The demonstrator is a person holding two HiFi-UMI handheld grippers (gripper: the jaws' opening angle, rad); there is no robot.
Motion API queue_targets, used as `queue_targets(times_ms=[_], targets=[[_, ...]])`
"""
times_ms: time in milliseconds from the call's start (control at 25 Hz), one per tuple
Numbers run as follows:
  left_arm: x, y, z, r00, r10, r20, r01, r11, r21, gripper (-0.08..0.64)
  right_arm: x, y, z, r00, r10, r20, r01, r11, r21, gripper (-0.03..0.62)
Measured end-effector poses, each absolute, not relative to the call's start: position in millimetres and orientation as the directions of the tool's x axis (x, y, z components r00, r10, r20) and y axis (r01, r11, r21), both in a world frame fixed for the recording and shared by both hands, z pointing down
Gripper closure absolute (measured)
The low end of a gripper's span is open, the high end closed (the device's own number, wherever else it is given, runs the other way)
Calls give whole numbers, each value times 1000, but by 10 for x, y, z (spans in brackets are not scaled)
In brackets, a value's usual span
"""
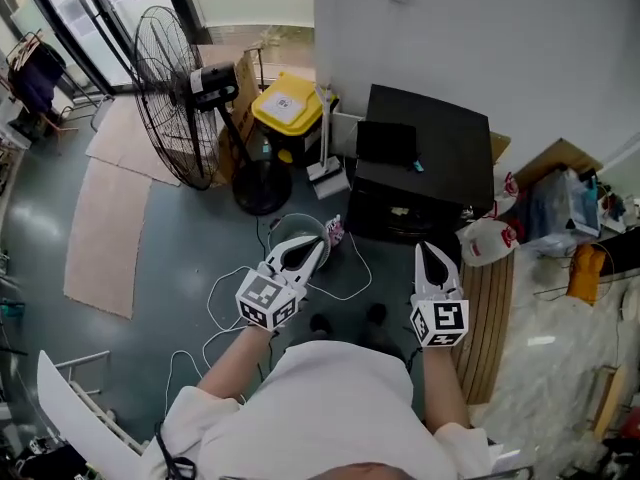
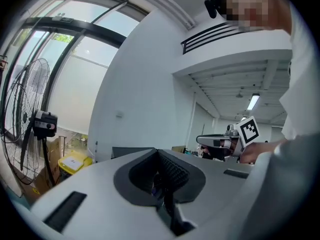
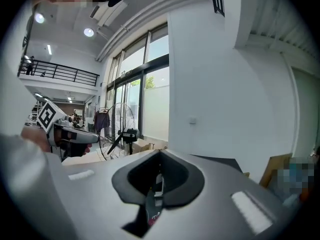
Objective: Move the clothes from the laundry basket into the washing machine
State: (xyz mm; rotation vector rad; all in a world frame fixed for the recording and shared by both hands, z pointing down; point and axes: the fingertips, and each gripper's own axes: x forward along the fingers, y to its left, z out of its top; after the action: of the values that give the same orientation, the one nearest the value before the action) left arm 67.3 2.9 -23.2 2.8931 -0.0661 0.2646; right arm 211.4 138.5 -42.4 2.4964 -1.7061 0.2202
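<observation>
A pedestal fan [image 1: 175,98] stands on the floor at the far left, its base [image 1: 262,186] toward the middle. Cardboard boxes [image 1: 240,83] sit behind the fan, and a lidded bin [image 1: 290,103] is just to their right, against the wall corner. Right of the bin, a boxy unit [image 1: 430,158] stands against the wall. The laundry basket [image 1: 292,226] sits on the floor in front of the bin, between the fan base and the unit, with clothes [image 1: 334,231] in it. Two mats [image 1: 105,238] lie at the left, near the fan. A cable [image 1: 225,298] trails over the floor nearer the person than the basket. A bag [image 1: 487,240] rests at the unit's right front corner, at the far end of a slatted board [image 1: 490,308].
</observation>
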Motion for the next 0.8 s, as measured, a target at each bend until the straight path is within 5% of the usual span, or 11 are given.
queue_targets(times_ms=[800], targets=[[1063, 435, -225, 981, -18, 193, -60, -974, 217, 555, 2606, 2307, -330, 450, -872, 191, -889, -458, 2, 581]])
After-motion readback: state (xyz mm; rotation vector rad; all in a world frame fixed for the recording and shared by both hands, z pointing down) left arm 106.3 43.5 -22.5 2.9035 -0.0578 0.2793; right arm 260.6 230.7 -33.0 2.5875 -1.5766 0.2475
